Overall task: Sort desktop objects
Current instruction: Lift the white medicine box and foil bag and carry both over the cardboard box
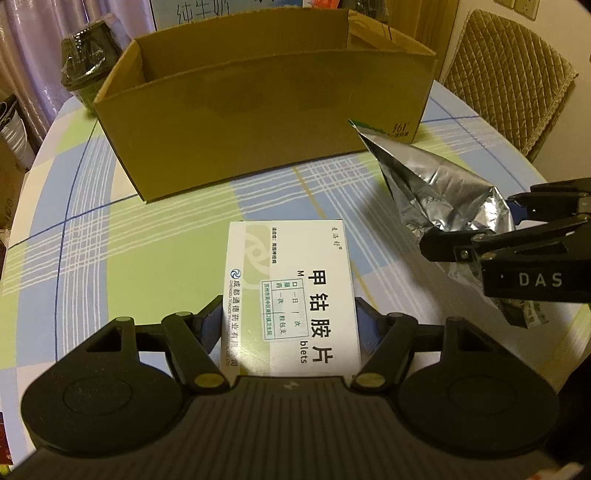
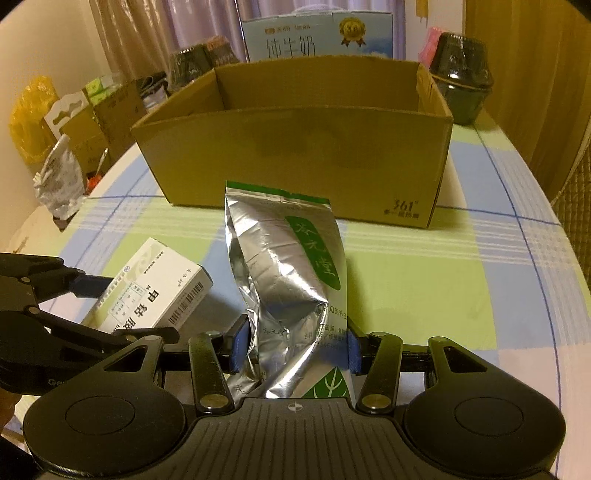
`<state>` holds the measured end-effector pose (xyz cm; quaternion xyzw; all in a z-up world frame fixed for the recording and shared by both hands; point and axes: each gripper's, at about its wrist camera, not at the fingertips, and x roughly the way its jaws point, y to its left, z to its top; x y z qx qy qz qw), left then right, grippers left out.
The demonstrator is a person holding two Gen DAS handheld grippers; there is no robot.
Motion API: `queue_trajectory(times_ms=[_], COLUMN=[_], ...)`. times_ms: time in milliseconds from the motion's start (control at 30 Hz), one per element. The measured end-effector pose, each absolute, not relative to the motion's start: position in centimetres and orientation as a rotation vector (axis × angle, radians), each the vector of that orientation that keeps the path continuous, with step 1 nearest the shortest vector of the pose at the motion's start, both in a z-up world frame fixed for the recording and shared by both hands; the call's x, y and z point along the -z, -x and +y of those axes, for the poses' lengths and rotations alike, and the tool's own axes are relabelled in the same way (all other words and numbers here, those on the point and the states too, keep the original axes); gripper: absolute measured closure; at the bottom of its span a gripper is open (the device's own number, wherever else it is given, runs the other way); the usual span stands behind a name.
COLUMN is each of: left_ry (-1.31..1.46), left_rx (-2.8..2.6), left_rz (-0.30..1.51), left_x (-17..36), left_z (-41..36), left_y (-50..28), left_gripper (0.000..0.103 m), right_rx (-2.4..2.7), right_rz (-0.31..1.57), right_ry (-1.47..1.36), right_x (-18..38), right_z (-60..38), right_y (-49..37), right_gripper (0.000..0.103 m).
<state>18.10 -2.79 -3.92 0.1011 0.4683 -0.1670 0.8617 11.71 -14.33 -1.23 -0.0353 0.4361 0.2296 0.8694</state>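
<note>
A white medicine box [image 1: 291, 280] with black Chinese print is clamped between the blue pads of my left gripper [image 1: 290, 317], which is shut on it. Seen from the right wrist, the medicine box [image 2: 155, 291] is tilted above the tablecloth, with the left gripper [image 2: 122, 314] on it. My right gripper [image 2: 295, 343] is shut on a crumpled silver foil pouch [image 2: 288, 258] bearing a green label. The pouch [image 1: 436, 184] and right gripper [image 1: 476, 225] show at the right of the left wrist view. An open cardboard box [image 1: 258, 122] [image 2: 295, 147] stands just beyond both.
The round table [image 1: 92, 240] has a blue, green and white plaid cloth. Dark wrapped cups [image 1: 86, 62] [image 2: 463, 81] flank the cardboard box. A blue milk carton [image 2: 317, 33] stands behind it. A quilted chair [image 1: 513, 74] is at the right; cartons and bags [image 2: 92, 122] crowd the left.
</note>
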Motion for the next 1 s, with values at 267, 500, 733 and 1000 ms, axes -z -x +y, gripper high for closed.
queue_trajectory(times_ms=[267, 500, 733, 1000], left_ry=[-0.193, -0.167, -0.144, -0.137], left_rx=[0.34, 0.353, 0.336, 0.315], left_rz=[0.952, 0.902, 0.854, 0.813], left_x=[2.3, 0.2, -1.9, -3.5], left_z=[-2.8, -3.3, -2.6, -2.0], left_y=[-17.8, -18.1, -19.1, -20.6], left_gripper=[0.035, 0.035, 0.035, 0.035], right_rx=[-0.479, -0.482, -0.476, -0.49], right_rz=[0.837, 0.771, 0.735, 0.703], right_ry=[0.069, 0.059, 0.062, 0.053], right_x=[-0.5, -2.3, -3.5, -4.7], right_z=[-14.6, -14.6, -15.2, -15.1], right_y=[-11.3, -11.1, -11.8, -12.5], right_gripper=[0.056, 0.056, 0.056, 0.056])
